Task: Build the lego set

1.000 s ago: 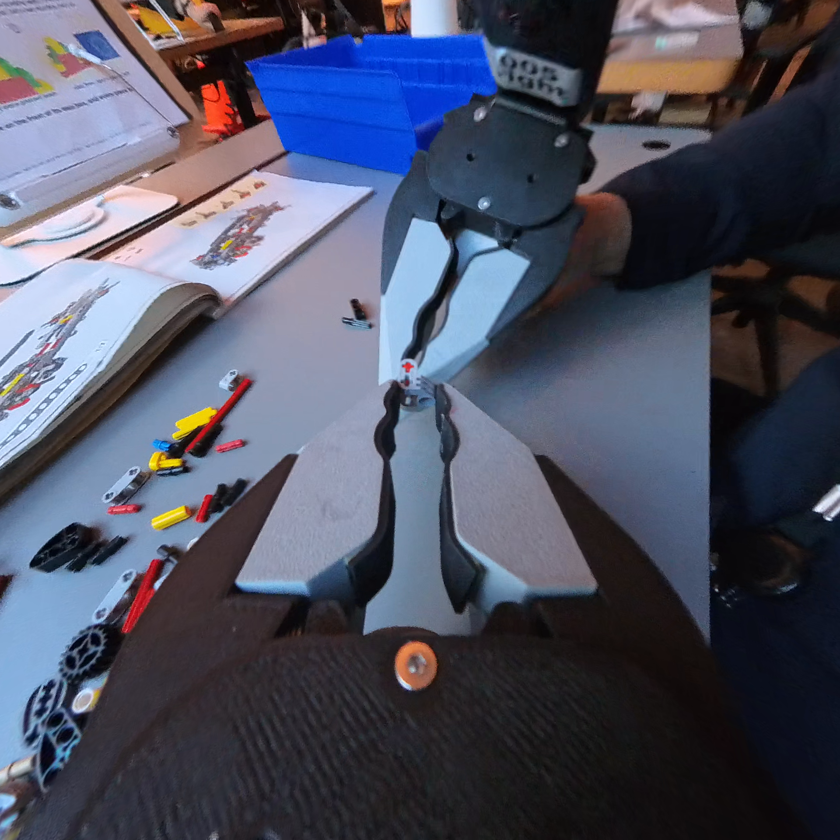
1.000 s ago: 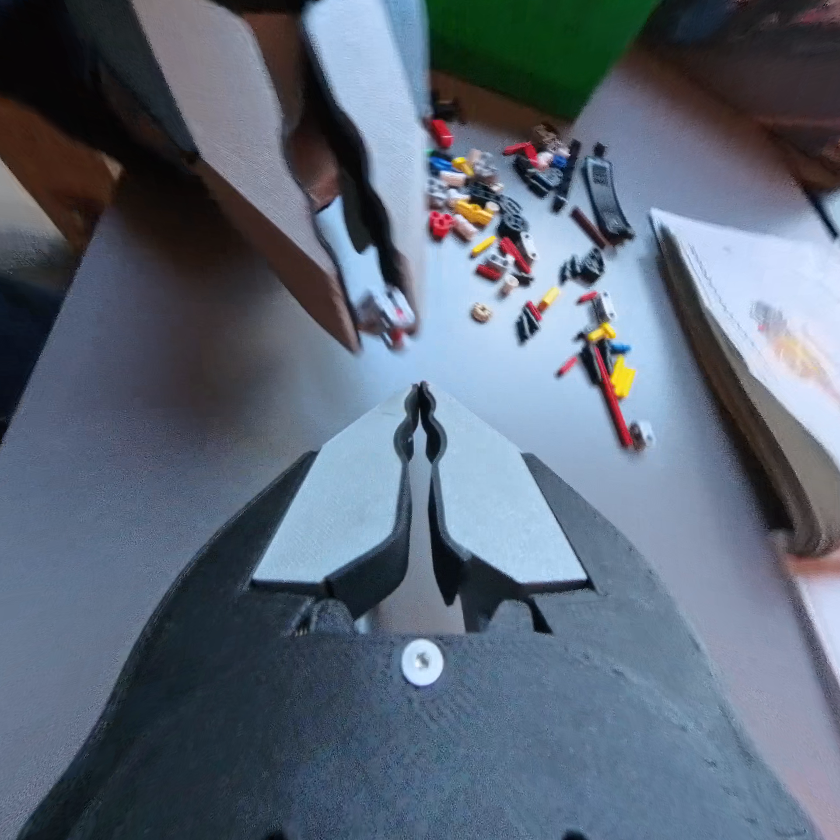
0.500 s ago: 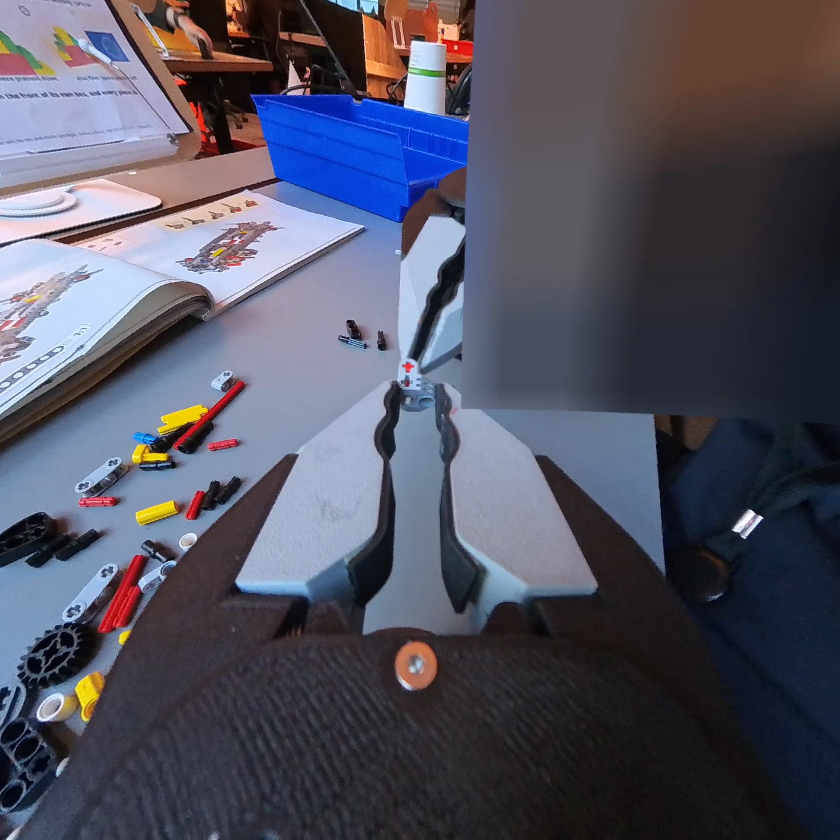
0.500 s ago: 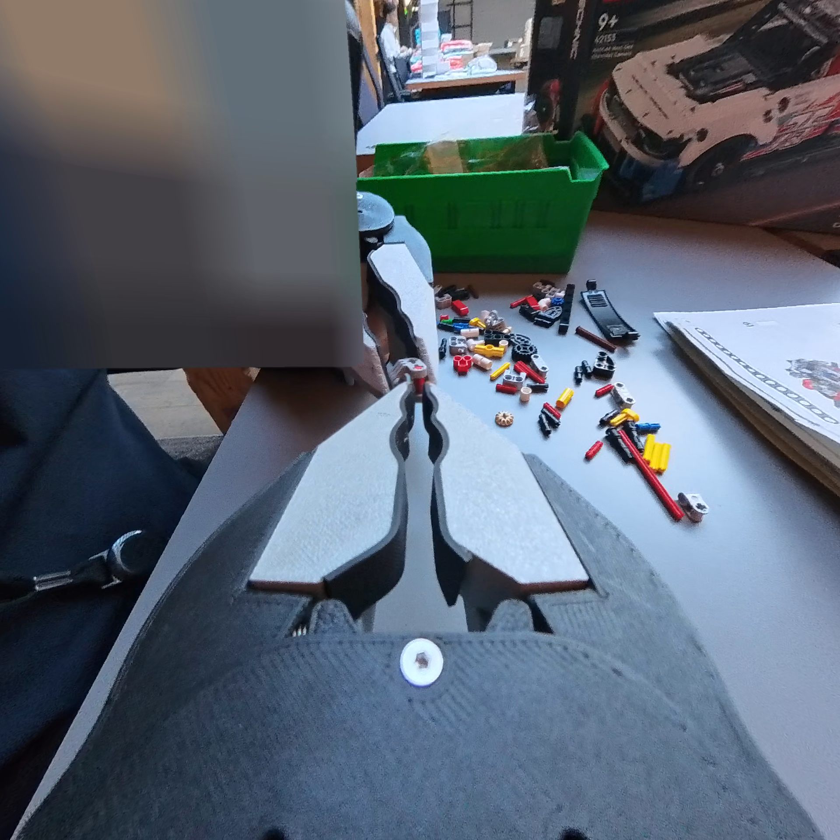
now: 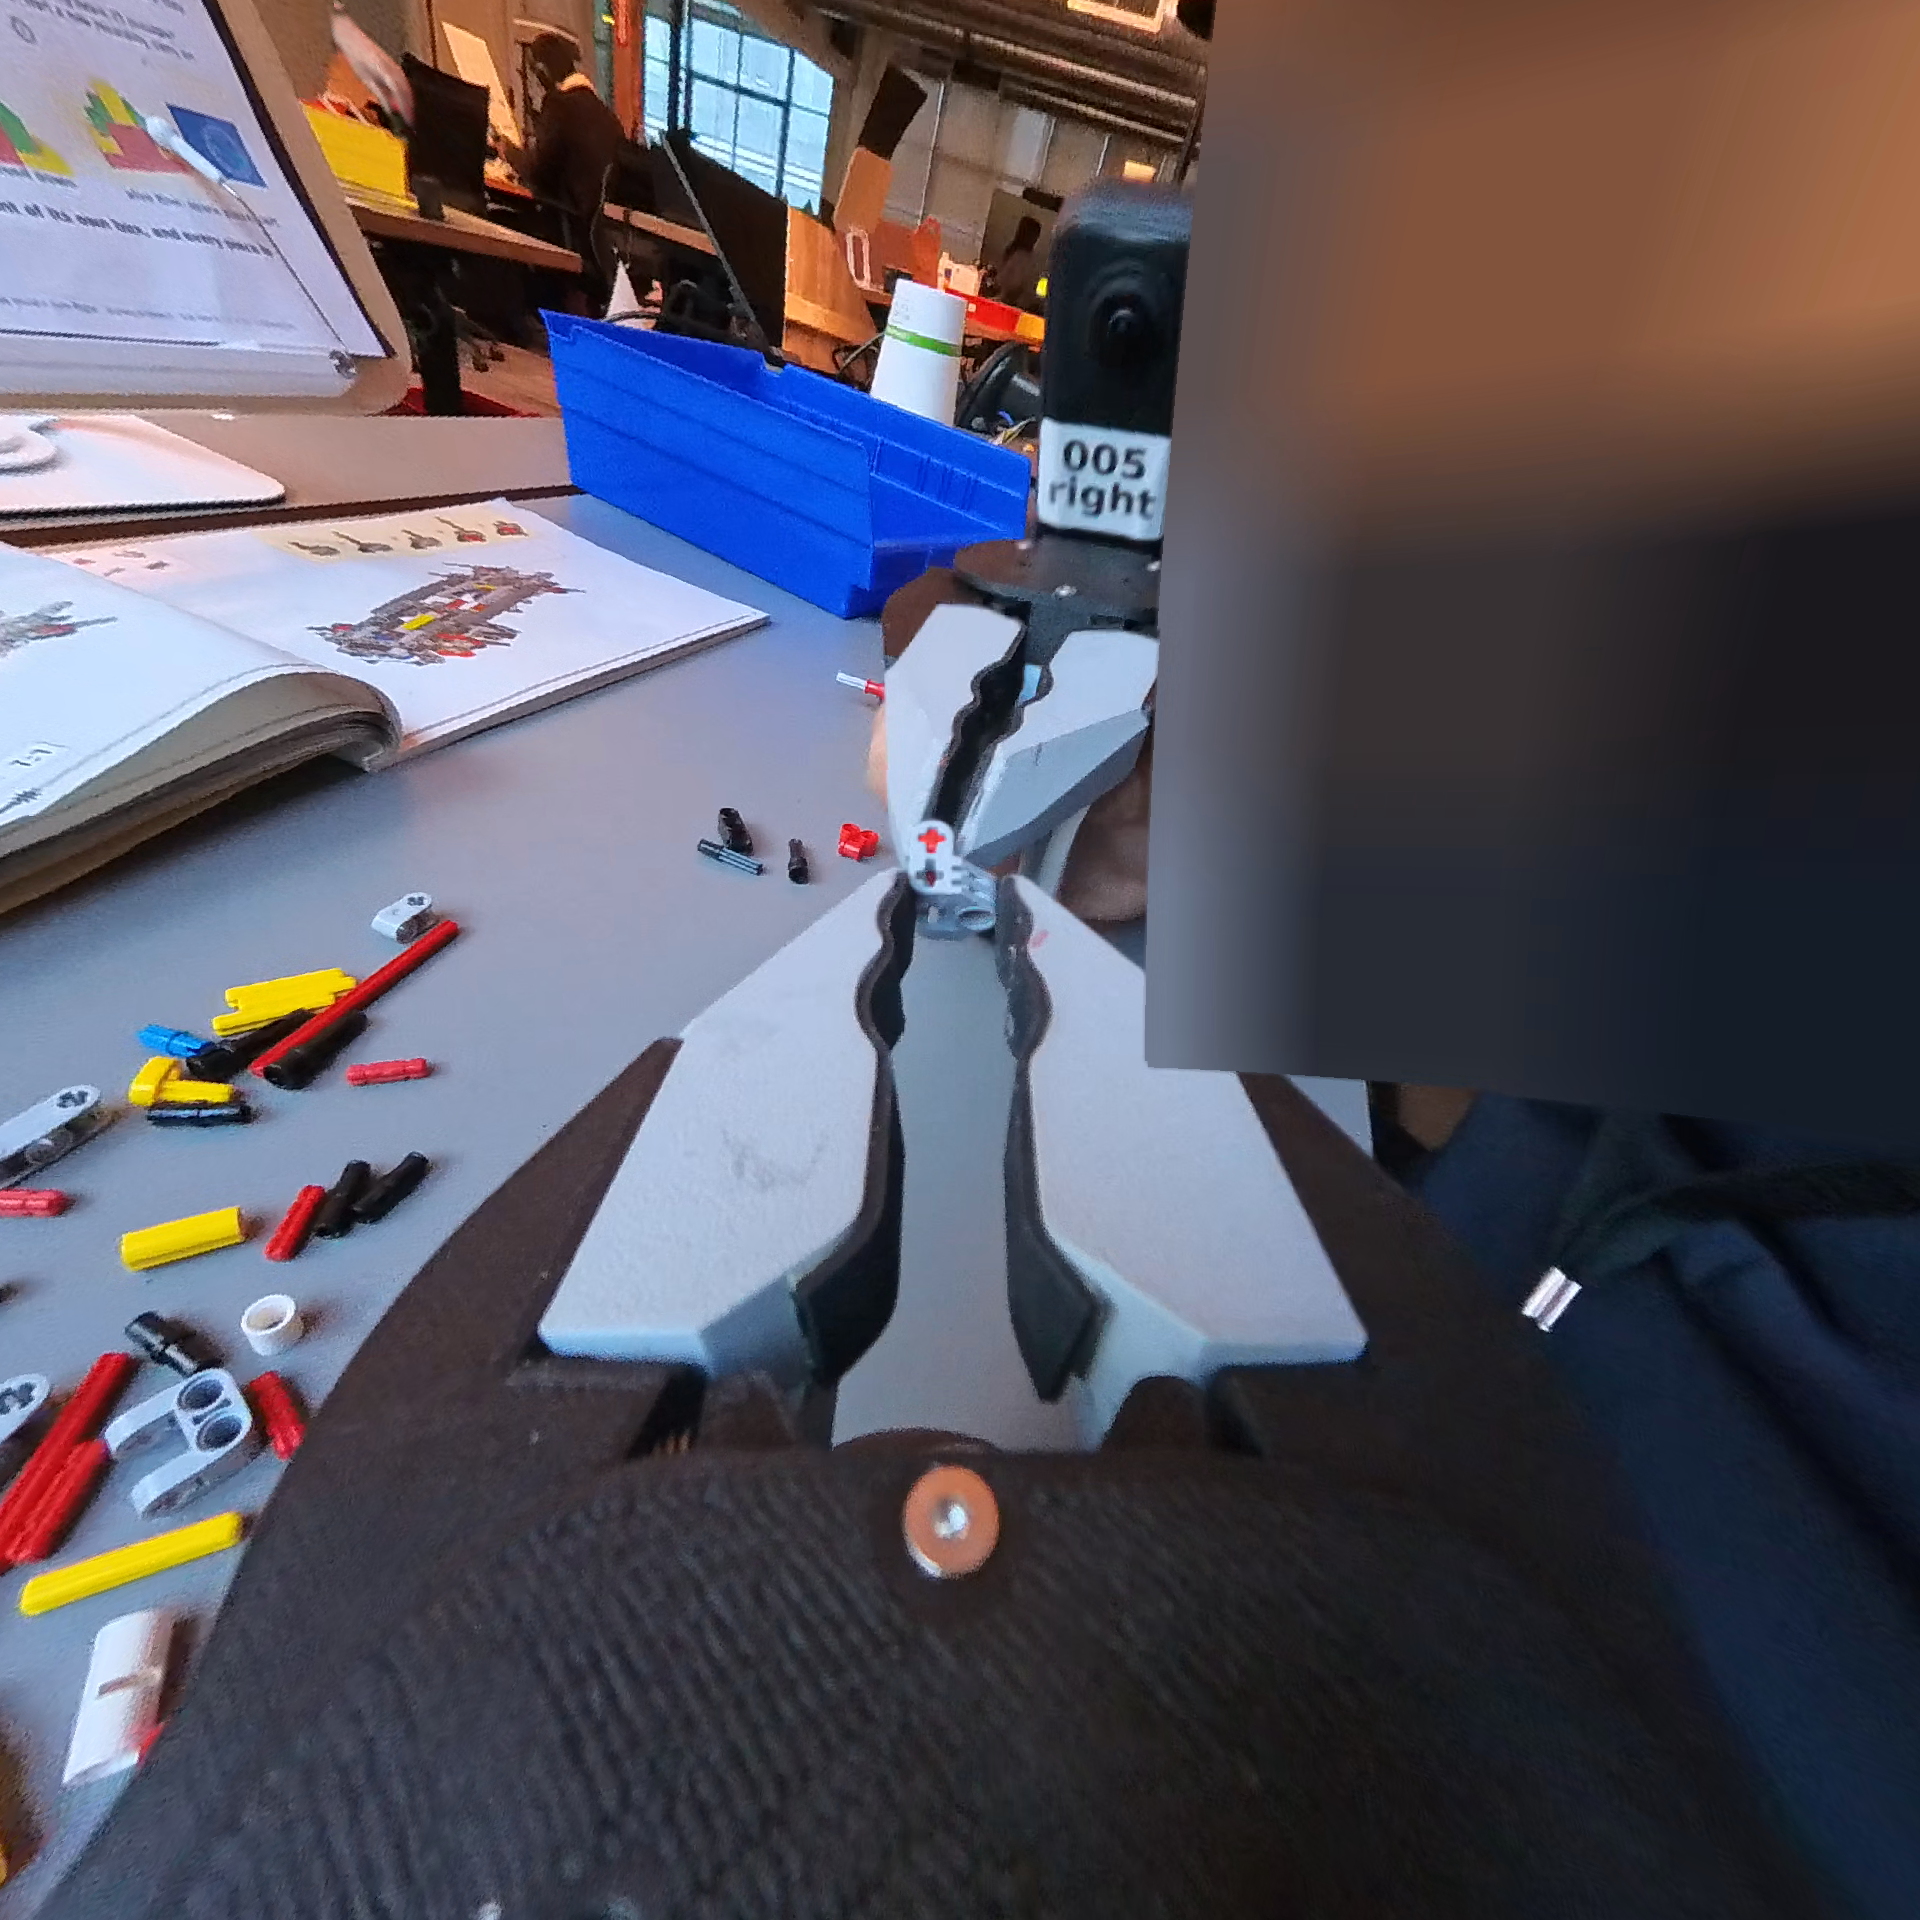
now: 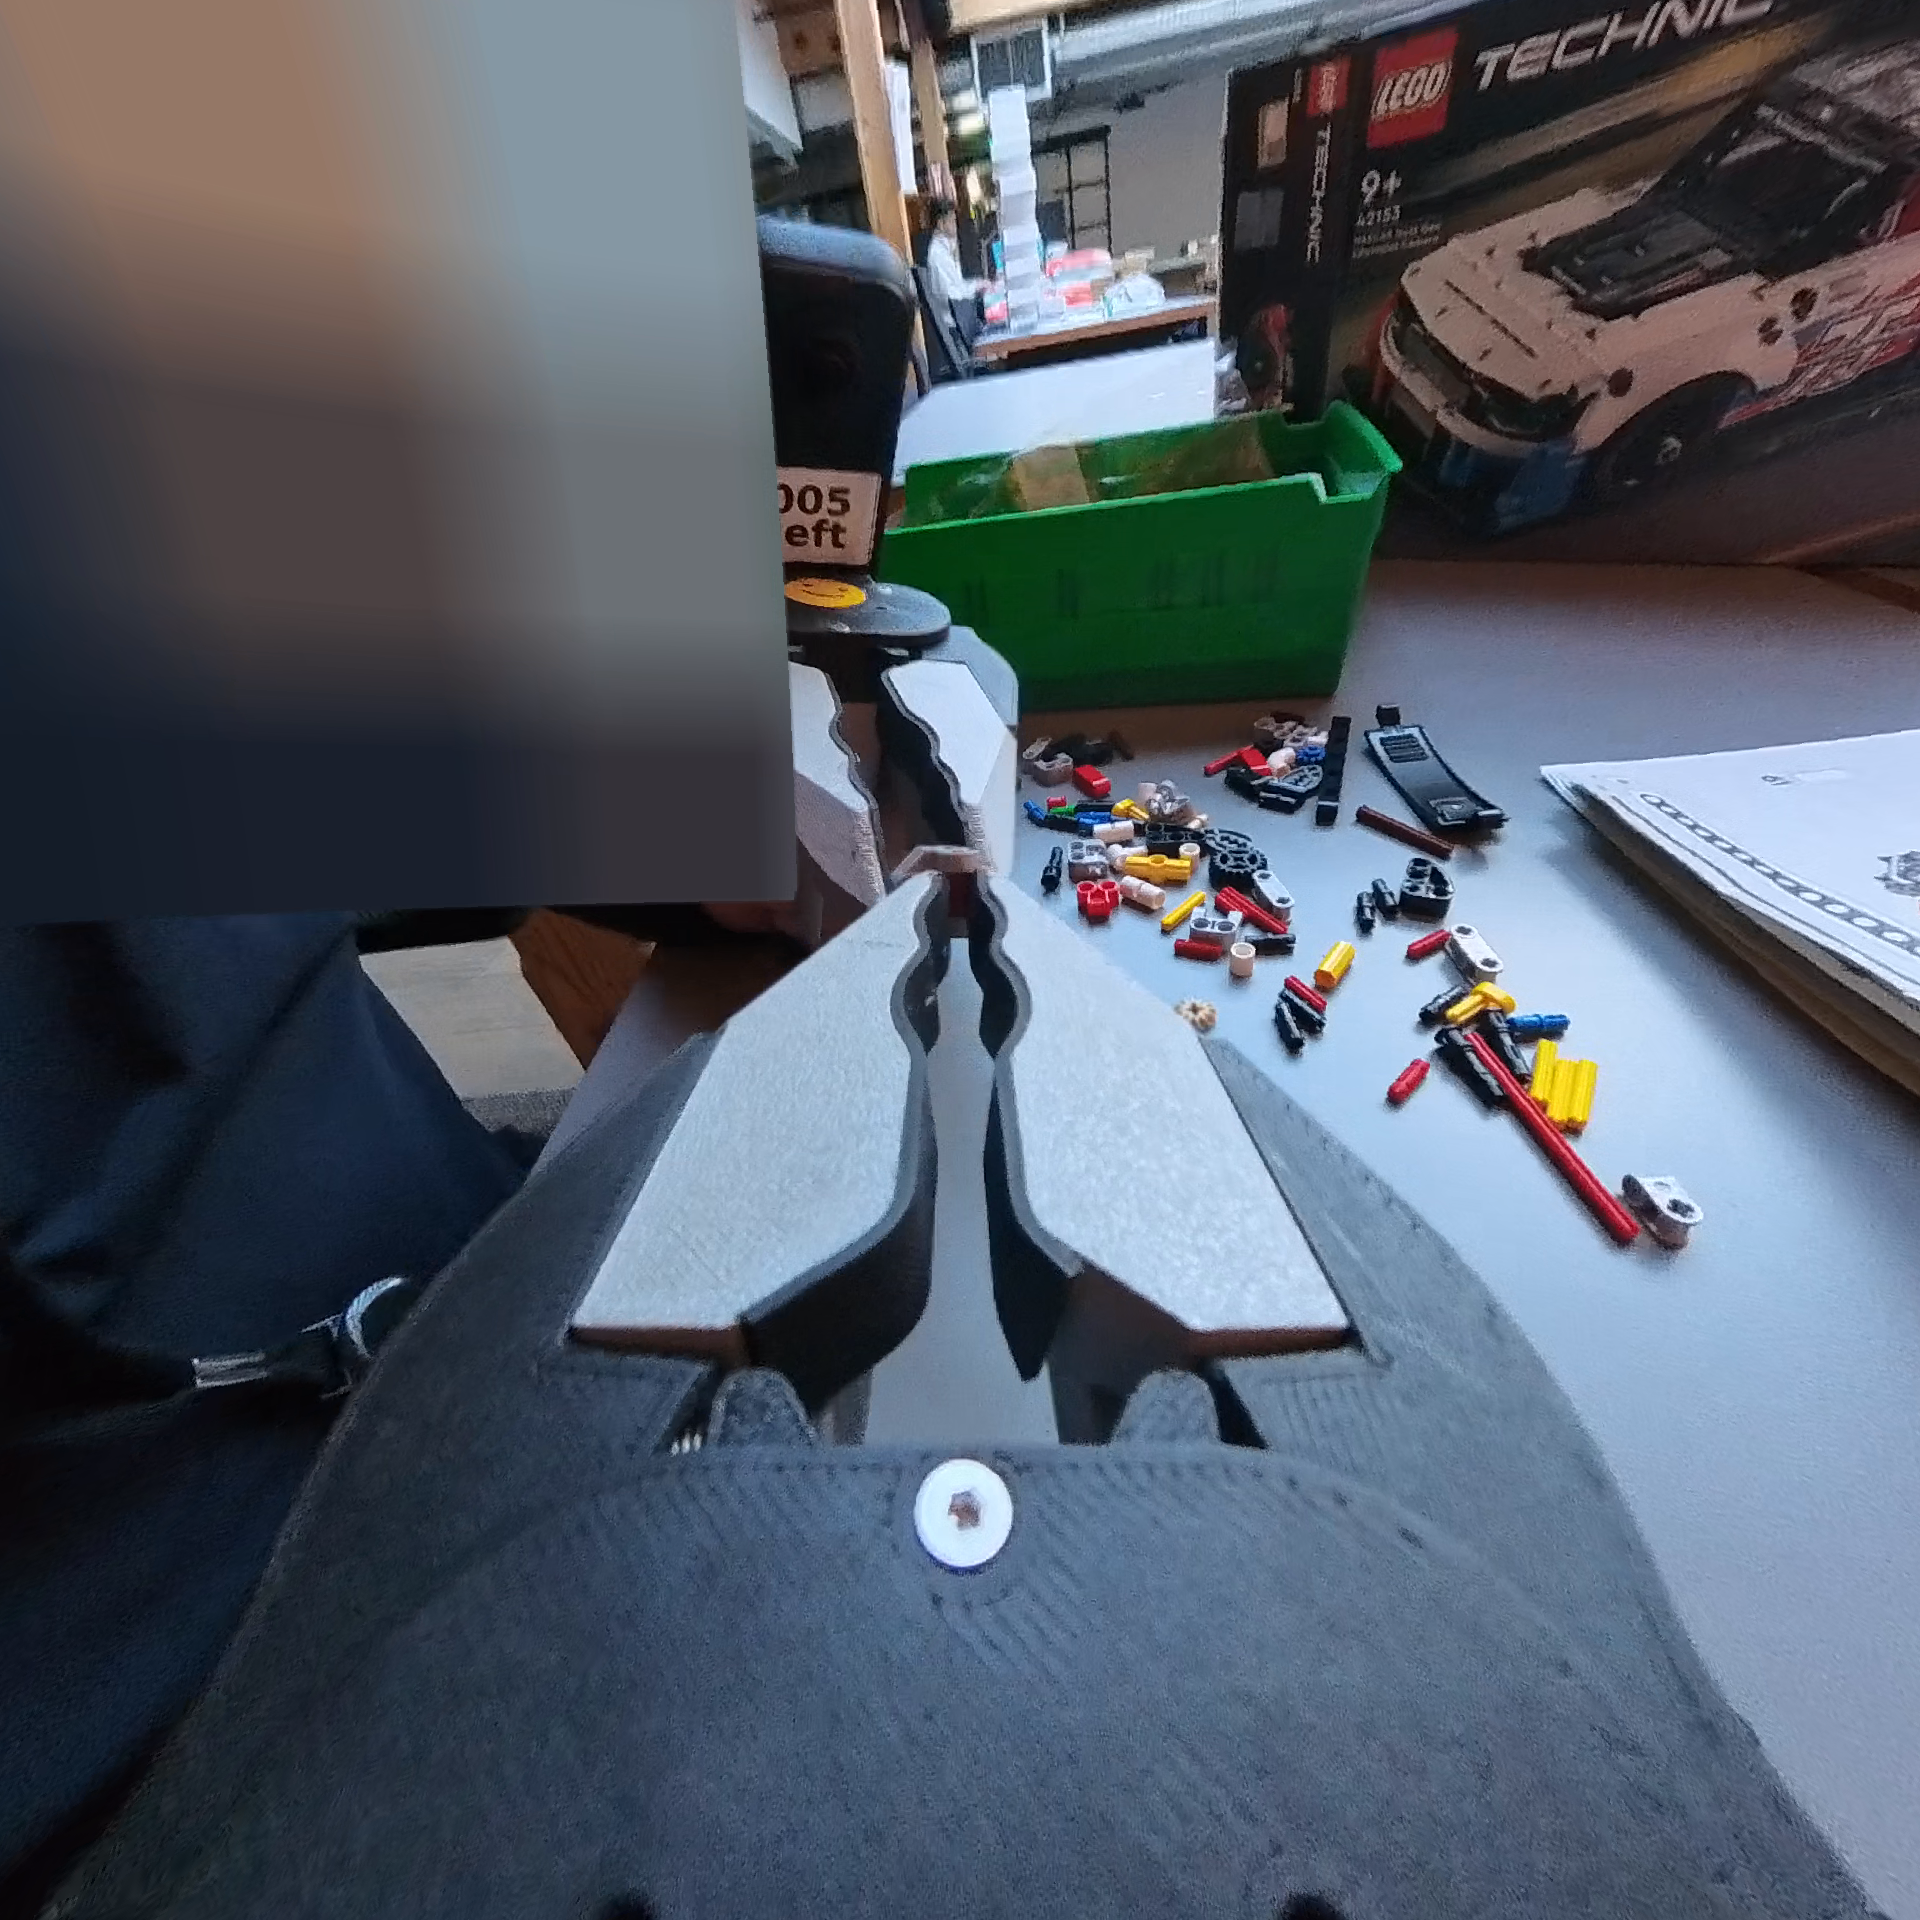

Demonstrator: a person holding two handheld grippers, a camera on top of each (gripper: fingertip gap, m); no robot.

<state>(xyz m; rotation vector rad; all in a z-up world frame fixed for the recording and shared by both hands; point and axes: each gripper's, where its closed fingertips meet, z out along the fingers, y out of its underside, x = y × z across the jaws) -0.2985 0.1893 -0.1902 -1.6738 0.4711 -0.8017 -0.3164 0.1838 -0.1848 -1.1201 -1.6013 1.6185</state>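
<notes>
- Two grippers meet tip to tip above the grey table (image 5: 582, 831).
- Left gripper (image 5: 951, 904) is nearly closed, pinching a small grey connector (image 5: 961, 902) crosswise.
- Right gripper (image 6: 961, 899), fingertips closed on a red peg (image 6: 958, 883), points straight at that connector.

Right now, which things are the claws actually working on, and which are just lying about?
In hand:
left claw shut on small grey plastic connector
right claw, tips meeting it

Lying about:
loose red, yellow, black building pieces
open instruction booklet
blue plastic bin
green plastic bin
</notes>
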